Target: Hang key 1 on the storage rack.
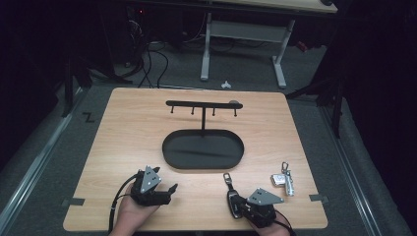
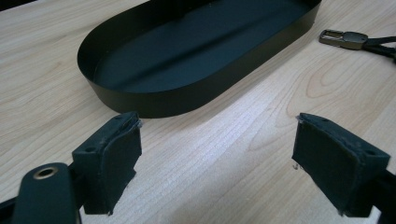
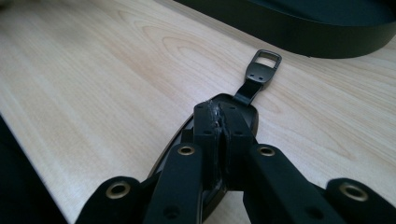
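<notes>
Clenched right tool [image 3: 219, 122] sits atop black key fob [image 3: 250, 100]; left tool [image 2: 217, 161] released.

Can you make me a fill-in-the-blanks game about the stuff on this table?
1. The left gripper has its jaws ____.
2. The black oval tray has ____ lying inside it.
3. The right gripper is right above the black ____, which has a strap and a metal loop.
4. The silver keychain lies to the ____ of the right gripper.

Missing words: open; nothing; car key fob; right
</notes>
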